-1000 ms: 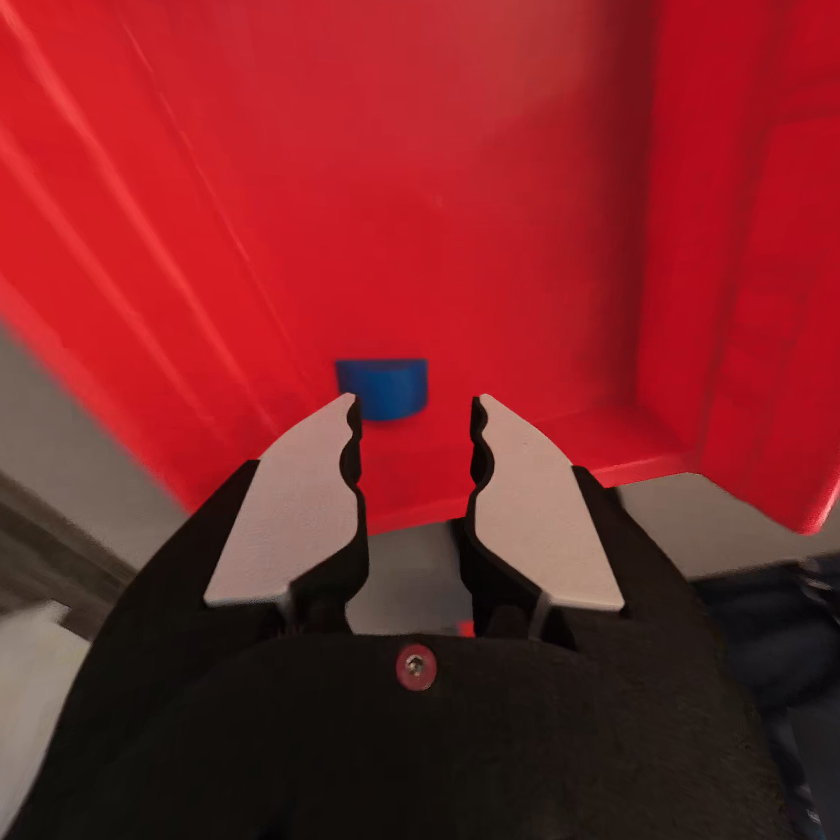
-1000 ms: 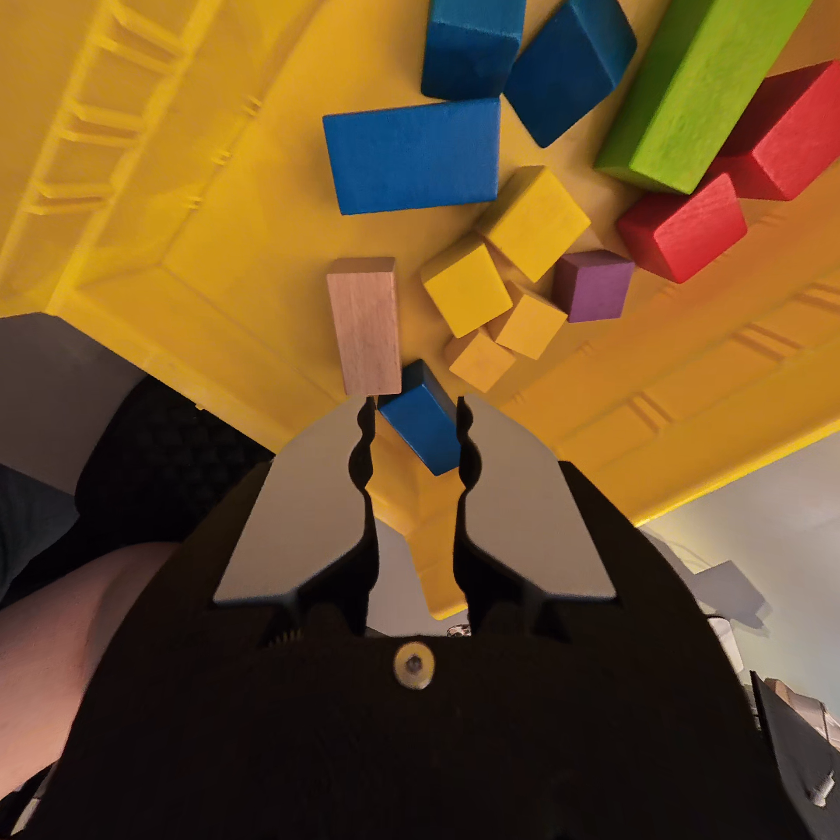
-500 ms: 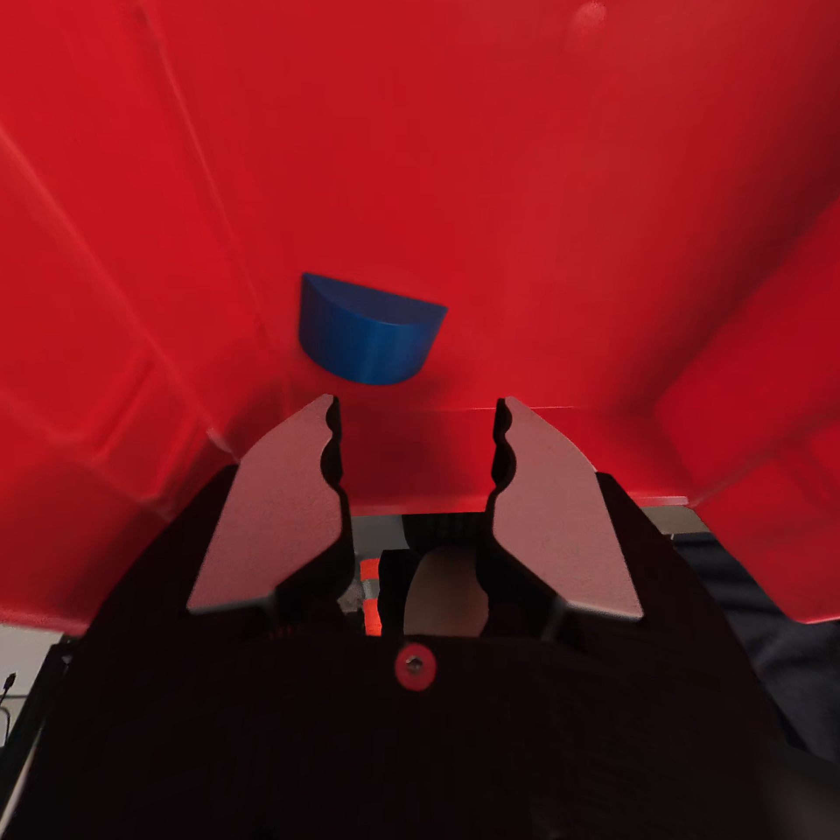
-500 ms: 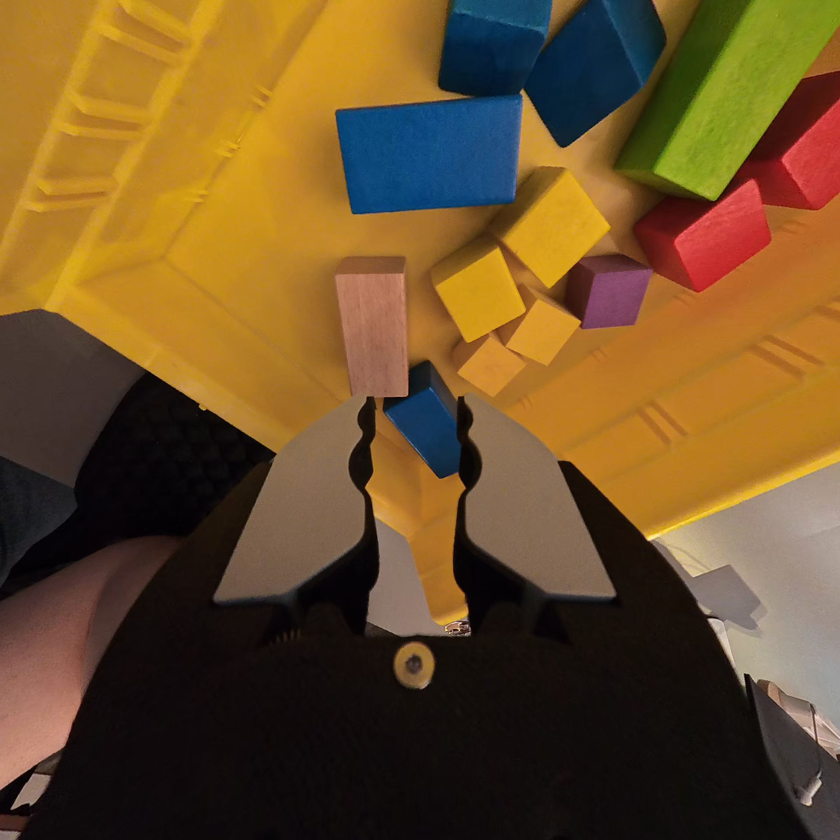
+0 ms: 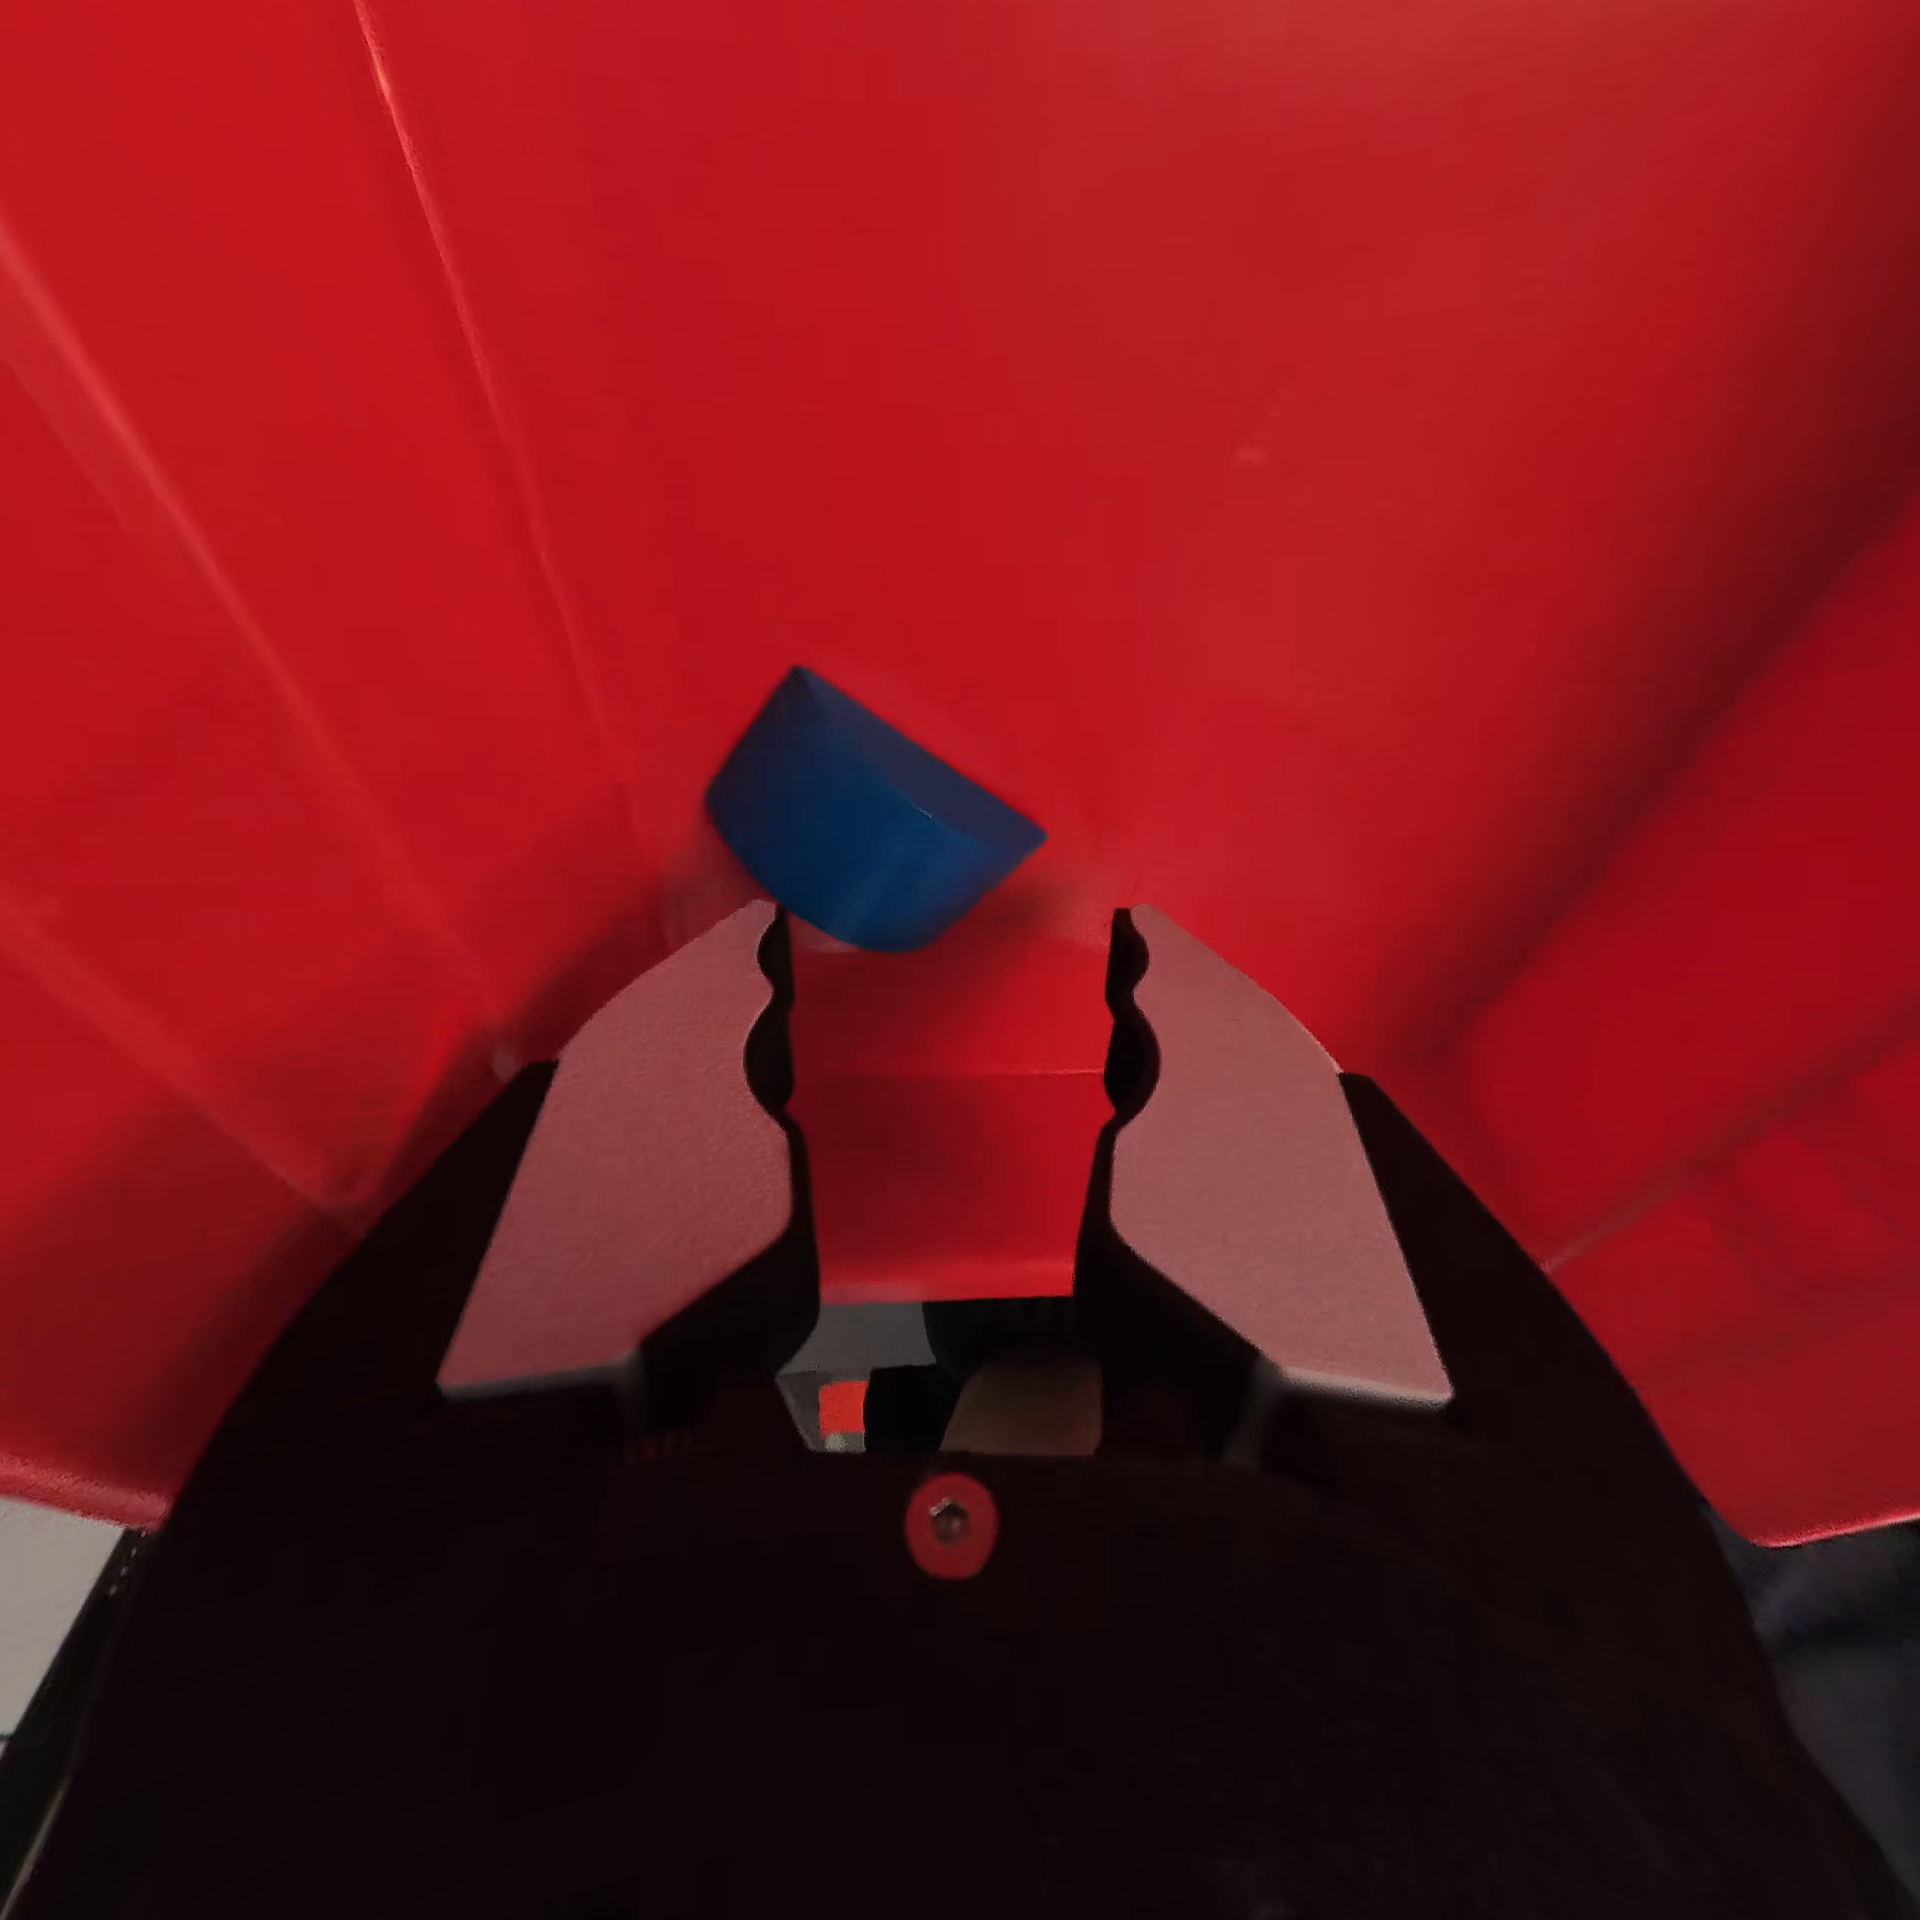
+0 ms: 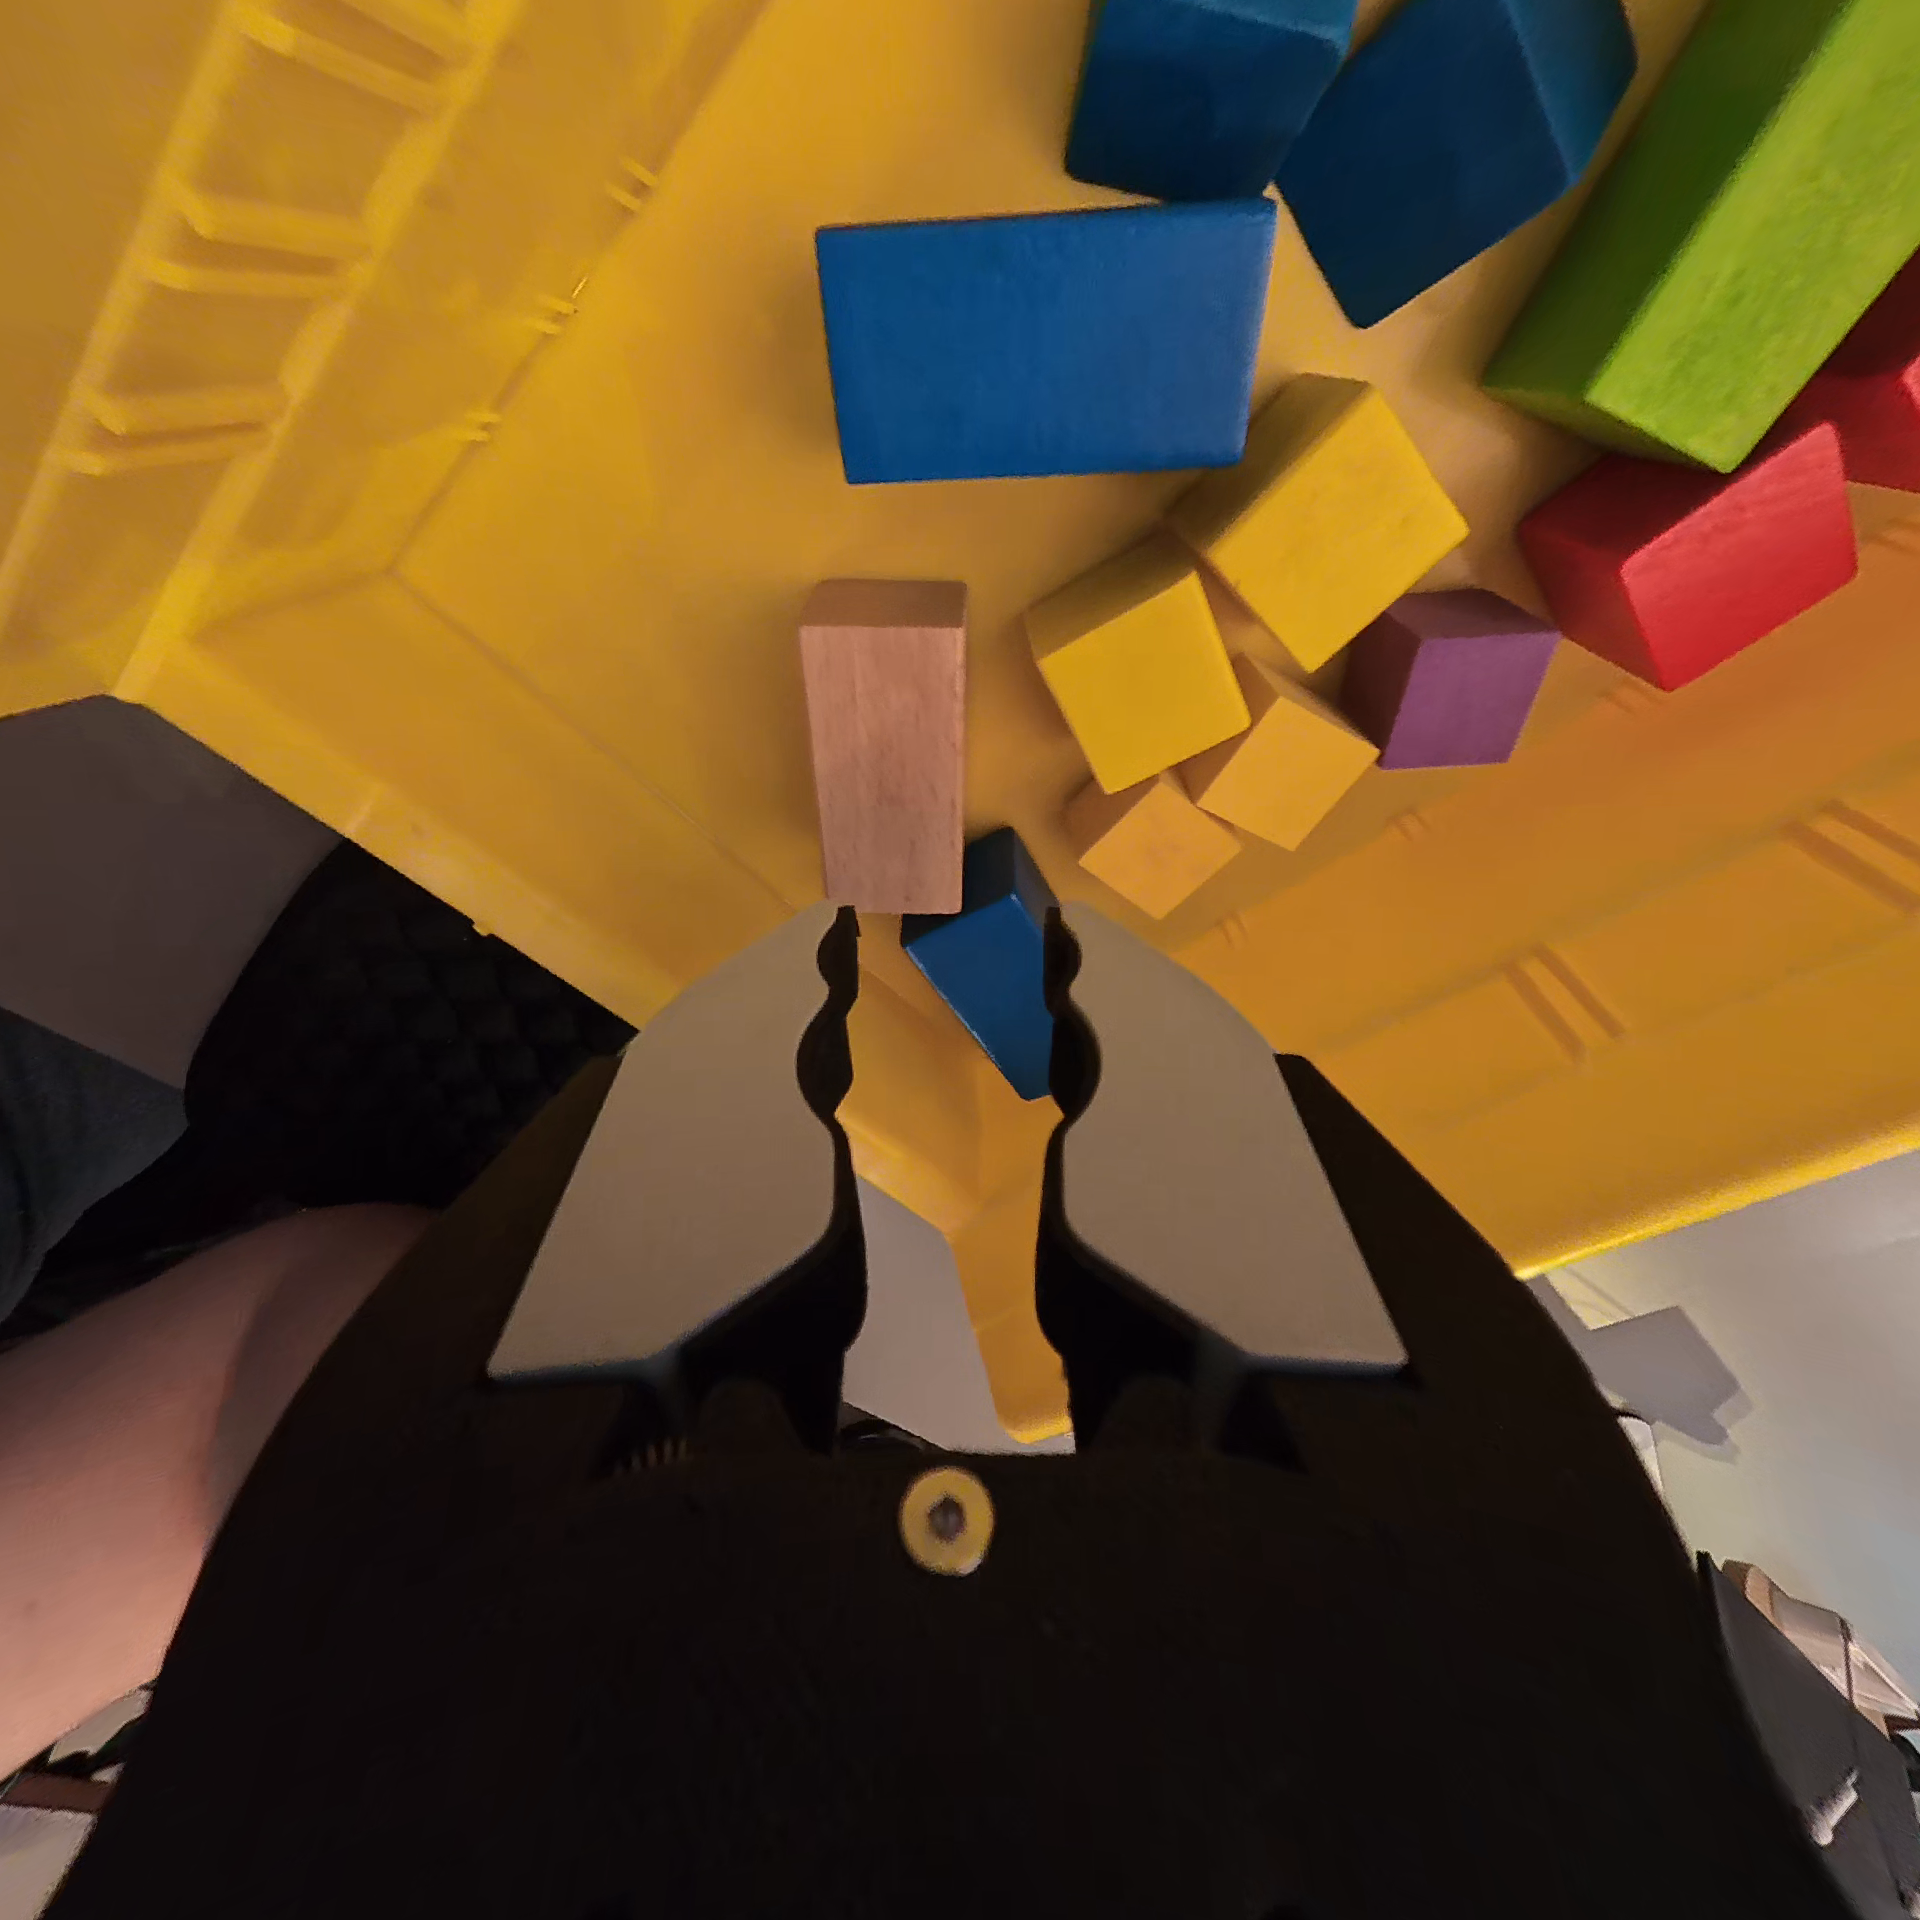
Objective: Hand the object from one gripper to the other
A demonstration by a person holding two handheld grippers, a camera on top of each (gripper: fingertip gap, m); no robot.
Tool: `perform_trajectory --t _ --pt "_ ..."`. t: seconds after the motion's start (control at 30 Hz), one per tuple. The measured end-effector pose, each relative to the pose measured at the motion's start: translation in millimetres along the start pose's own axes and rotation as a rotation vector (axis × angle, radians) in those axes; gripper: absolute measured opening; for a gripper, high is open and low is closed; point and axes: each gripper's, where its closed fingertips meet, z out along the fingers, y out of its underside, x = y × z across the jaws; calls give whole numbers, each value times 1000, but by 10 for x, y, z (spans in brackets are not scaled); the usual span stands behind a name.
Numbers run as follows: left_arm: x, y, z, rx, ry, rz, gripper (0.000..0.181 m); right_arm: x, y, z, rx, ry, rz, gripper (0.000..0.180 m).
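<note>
In the left wrist view a blue half-round block (image 5: 868, 831) lies alone on the floor of a red bin (image 5: 1143, 416). My left gripper (image 5: 951, 920) is open and empty, and its left fingertip is just short of the block. In the right wrist view my right gripper (image 6: 948, 920) is partly open over a yellow bin (image 6: 499, 644). A small blue block (image 6: 987, 982) shows between its fingertips, close against the right finger, with a gap to the left finger. A plain wooden block (image 6: 888, 748) lies just beyond the tips.
The yellow bin also holds a flat blue block (image 6: 1039, 338), two more blue blocks (image 6: 1434, 145), yellow cubes (image 6: 1138, 675), a purple cube (image 6: 1455, 681), red blocks (image 6: 1694, 551) and a long green block (image 6: 1725, 229). A person's arm (image 6: 156, 1403) is at the lower left.
My left gripper has opened wider and moved into the red bin, closer to the blue half-round block. My right gripper has barely moved; the blocks have drifted slightly right in its view.
</note>
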Motion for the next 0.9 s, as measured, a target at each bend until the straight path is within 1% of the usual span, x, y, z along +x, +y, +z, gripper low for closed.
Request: perform_trajectory --t 0.2,0.33,0.53,0.8,0.9 --pt "71 -225 -40 80 -21 63 54 -17 -23 5 1 -3 -9 35" --pt "126 -302 -30 95 -47 111 53 -15 -10 19 -8 -6 -5 35" --pt "267 -397 -11 118 -51 182 33 -27 -12 24 -11 -10 -10 35" --pt "235 -337 -3 85 -72 209 33 -19 -12 20 -10 -7 -10 35" --pt "210 -355 -74 119 -69 218 33 -7 -23 5 -1 2 -9 35"
